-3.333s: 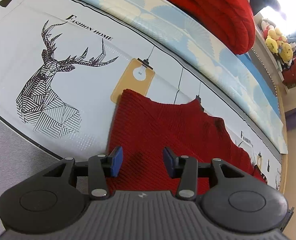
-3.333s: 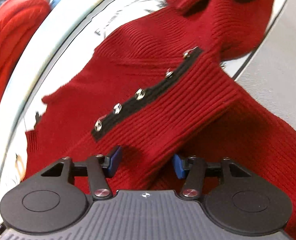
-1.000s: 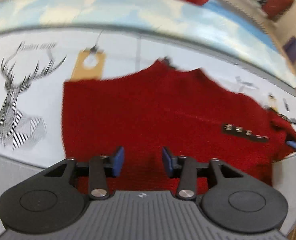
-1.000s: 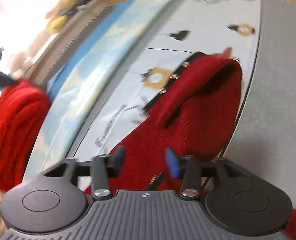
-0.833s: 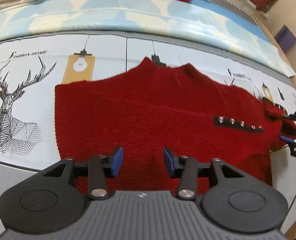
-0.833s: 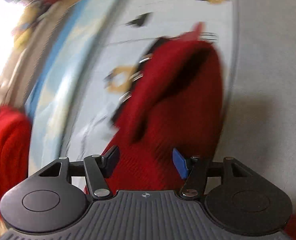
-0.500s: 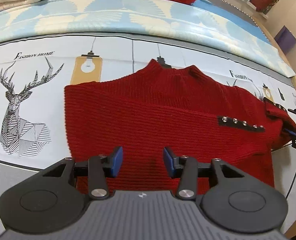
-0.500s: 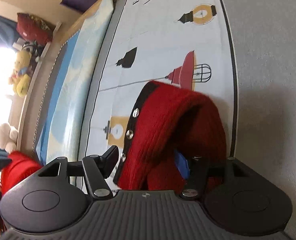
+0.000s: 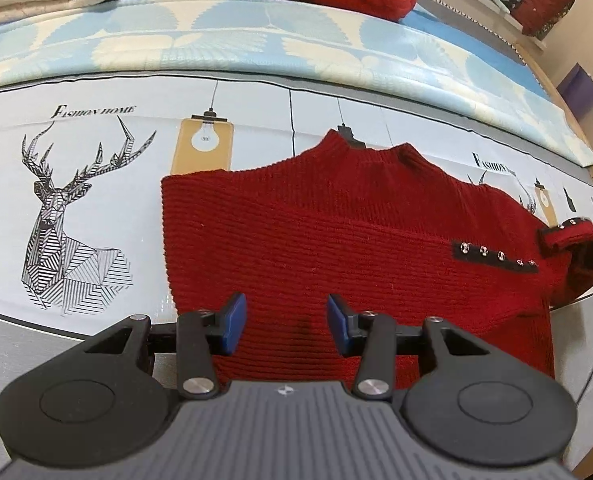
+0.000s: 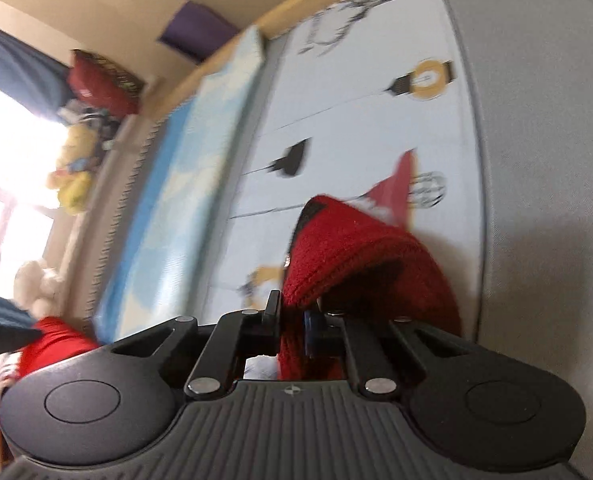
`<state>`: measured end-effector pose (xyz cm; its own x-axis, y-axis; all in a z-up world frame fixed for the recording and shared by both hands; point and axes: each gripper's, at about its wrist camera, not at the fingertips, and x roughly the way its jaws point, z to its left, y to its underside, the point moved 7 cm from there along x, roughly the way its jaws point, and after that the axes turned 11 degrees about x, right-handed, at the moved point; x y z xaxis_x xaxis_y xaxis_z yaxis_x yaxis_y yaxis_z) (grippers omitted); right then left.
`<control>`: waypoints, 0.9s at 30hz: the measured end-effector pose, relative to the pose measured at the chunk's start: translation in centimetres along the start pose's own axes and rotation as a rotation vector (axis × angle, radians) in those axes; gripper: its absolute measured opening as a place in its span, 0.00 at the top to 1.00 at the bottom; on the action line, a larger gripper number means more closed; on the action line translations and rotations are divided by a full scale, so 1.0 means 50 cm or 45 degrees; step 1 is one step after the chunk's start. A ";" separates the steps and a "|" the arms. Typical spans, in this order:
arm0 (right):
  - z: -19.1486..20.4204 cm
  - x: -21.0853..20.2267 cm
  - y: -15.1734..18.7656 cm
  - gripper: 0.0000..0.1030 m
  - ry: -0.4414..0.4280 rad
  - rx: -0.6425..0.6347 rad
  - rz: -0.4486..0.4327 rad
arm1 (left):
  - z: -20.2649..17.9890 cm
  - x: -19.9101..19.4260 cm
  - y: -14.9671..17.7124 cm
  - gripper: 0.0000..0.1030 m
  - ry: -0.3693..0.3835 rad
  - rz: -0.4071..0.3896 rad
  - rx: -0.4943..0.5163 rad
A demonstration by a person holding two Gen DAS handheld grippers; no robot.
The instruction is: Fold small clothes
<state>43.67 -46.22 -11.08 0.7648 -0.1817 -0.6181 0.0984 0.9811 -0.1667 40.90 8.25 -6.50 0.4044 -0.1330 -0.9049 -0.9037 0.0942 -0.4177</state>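
Two grippers over one red ribbed-knit sweater (image 9: 336, 248), spread on printed bedsheet (image 9: 96, 152).
Right gripper (image 10: 294, 330) clenched on sweater's sleeve cuff (image 10: 348, 256), lifting it; left gripper (image 9: 284, 322) released, hovering above hem.

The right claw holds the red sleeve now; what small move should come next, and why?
Probably carry the sleeve inward across the sweater. The right claw is shut on its cuff, while the body lies flat and the left claw hangs open above the hem.
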 end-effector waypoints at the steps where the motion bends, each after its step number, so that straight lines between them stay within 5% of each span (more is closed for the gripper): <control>1: 0.015 -0.010 0.020 0.90 -0.038 -0.006 0.033 | 0.003 -0.002 -0.001 0.52 -0.002 -0.002 -0.004; 8: 0.120 -0.126 0.260 0.90 -0.370 -0.106 0.419 | 0.060 -0.034 -0.011 0.52 -0.026 -0.050 -0.094; 13: 0.119 -0.198 0.514 0.90 -0.536 -0.079 0.885 | 0.134 -0.062 -0.014 0.52 -0.072 -0.087 -0.213; 16: 0.031 -0.184 0.652 0.83 -0.344 -0.162 1.085 | 0.168 -0.071 -0.012 0.52 -0.081 -0.093 -0.276; 20: -0.155 -0.168 0.781 0.79 0.294 -0.603 1.369 | 0.202 -0.089 -0.011 0.52 -0.071 -0.115 -0.335; 22: -0.174 -0.191 0.771 0.86 0.304 -0.680 1.390 | 0.219 -0.100 -0.008 0.52 -0.074 -0.129 -0.357; 27: -0.102 -0.208 0.632 0.77 0.171 -0.775 1.280 | 0.231 -0.100 0.002 0.52 -0.077 -0.117 -0.372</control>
<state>35.61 -13.67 -13.84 0.2486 0.6124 -0.7504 -0.8566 0.5007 0.1248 40.42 20.30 -2.94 0.4863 -0.0683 -0.8711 -0.8614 -0.2045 -0.4648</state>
